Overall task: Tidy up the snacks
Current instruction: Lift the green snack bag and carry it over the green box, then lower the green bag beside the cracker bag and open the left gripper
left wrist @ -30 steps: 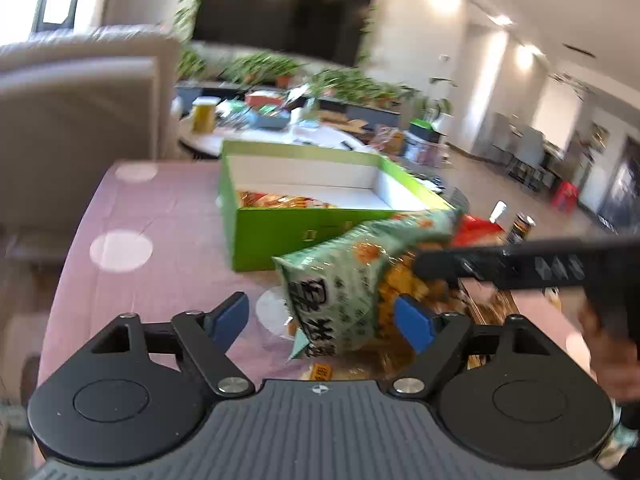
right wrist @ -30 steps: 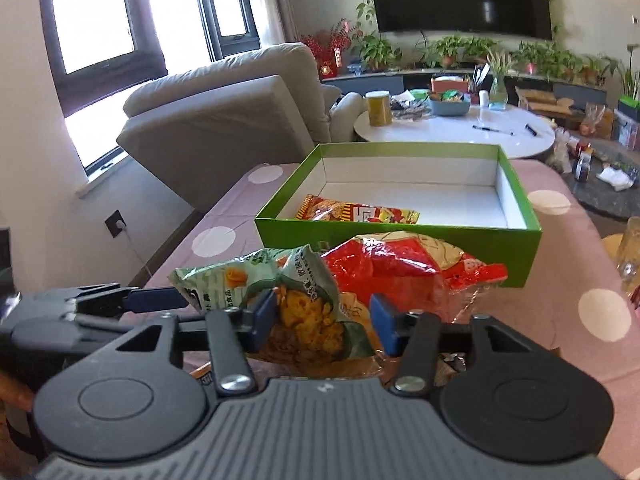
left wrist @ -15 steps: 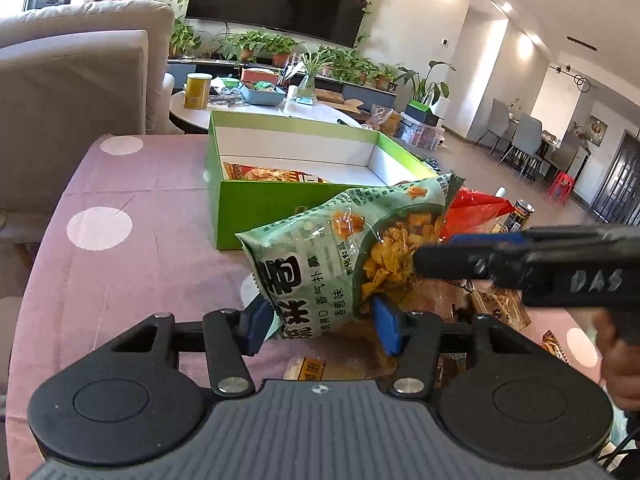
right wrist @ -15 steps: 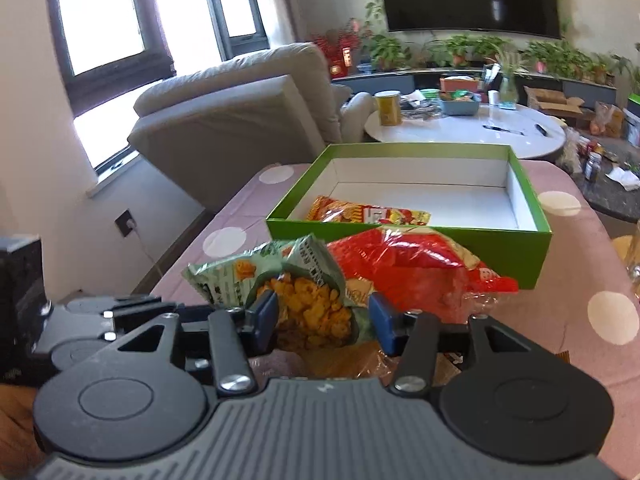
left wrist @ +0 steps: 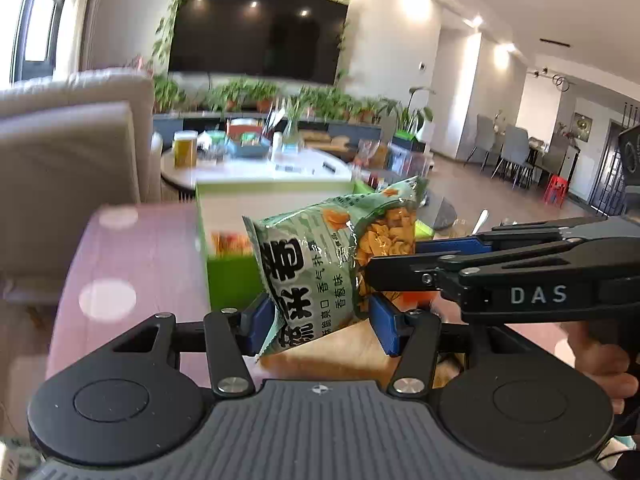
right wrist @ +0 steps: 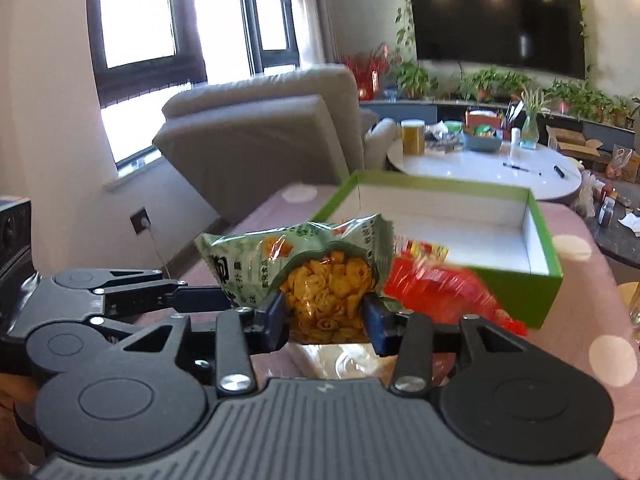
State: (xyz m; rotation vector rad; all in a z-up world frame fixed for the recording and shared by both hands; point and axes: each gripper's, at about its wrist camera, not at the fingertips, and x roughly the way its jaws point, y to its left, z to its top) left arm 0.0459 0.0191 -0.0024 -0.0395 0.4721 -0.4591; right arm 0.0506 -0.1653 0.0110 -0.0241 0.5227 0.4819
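A green snack bag [left wrist: 320, 264] with orange crackers showing through a clear window hangs in the air, held at both ends. My left gripper [left wrist: 322, 326] is shut on its lower end. My right gripper [right wrist: 325, 320] is shut on its other end [right wrist: 324, 296]; it also reaches in from the right in the left wrist view [left wrist: 394, 266]. Behind the bag stands an open green box [right wrist: 536, 300] with a white inside. An orange-red snack packet [left wrist: 230, 242] lies in it. A red snack bag [right wrist: 440, 292] lies on the table before the box.
The table has a pink cloth with white dots [left wrist: 108, 300]. More packets lie under the grippers [right wrist: 340, 360]. A beige sofa [right wrist: 256, 140] stands left of the table and a cluttered white round table [right wrist: 480, 164] stands behind the box.
Both grippers have lifted the green bag higher off the table. The left gripper closed onto its lower end. The bag now hangs in front of the box.
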